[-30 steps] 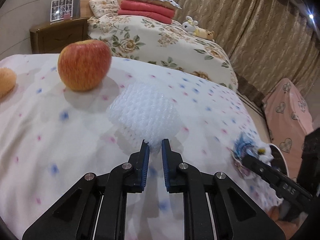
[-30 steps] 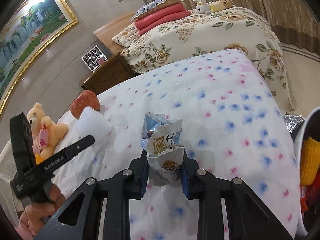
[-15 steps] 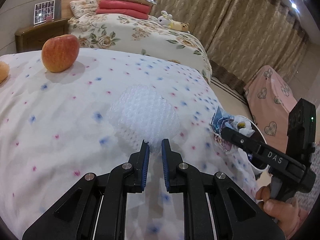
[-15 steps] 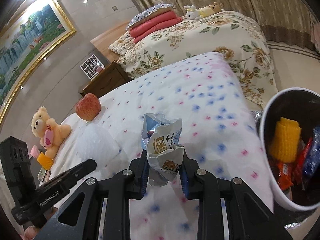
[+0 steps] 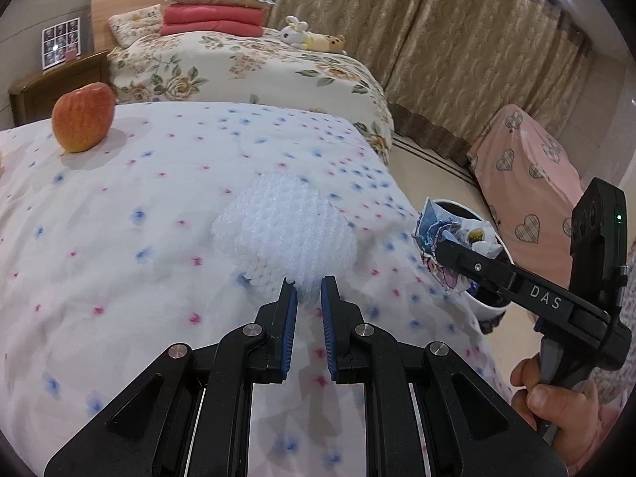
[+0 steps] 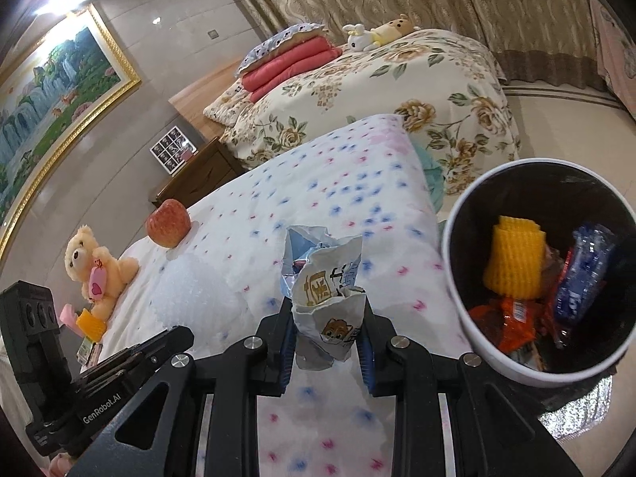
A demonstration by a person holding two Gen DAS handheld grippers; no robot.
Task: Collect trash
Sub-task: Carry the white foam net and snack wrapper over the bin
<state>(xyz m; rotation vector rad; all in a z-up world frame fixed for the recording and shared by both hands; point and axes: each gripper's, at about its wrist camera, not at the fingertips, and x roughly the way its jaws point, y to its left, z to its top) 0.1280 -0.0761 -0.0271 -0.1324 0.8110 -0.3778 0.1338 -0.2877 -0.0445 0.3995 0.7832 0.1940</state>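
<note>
A crumpled snack wrapper [image 6: 332, 298], white and blue with a cartoon animal printed low on its front, stands pinched between the blue pads of the right gripper [image 6: 328, 342], held over the near end of a bed [image 6: 326, 206] covered in a white spread dotted with blue and pink flowers. Beside that gripper to the right, off the edge of the mattress, a white-rimmed trash bin [image 6: 451, 262] with a dark inside stands open, holding a yellow foam sleeve [image 6: 514, 262], orange wrappers [image 6: 512, 324] and a blue packet [image 6: 578, 274]. In the left wrist view, the left gripper [image 5: 309, 292] has its jaws drawn close together on the lower edge of a white foam net [image 5: 284, 230], a puffy mesh wad that hangs above the spread in front of the fingers. To its right in the same view, a hand [image 5: 556, 393] grips the handle of the right gripper, its wrapper poised near the bin's rim. Farther up the bed a red and yellow apple [image 5: 83, 117] rests upright on the spread, well apart from both grippers. At the bed's left edge, seen from the right wrist, a cream teddy bear [image 6: 97, 270] sits holding a pink heart. Beyond stands a second bed [image 5: 246, 67] with a floral cover, folded red blankets [image 5: 212, 20] under a dotted pillow, and two small plush toys [image 5: 312, 37]. A wooden nightstand [image 6: 194, 179] with a photo frame sits between the beds, and beige curtains [image 5: 457, 39] hang behind.
</note>
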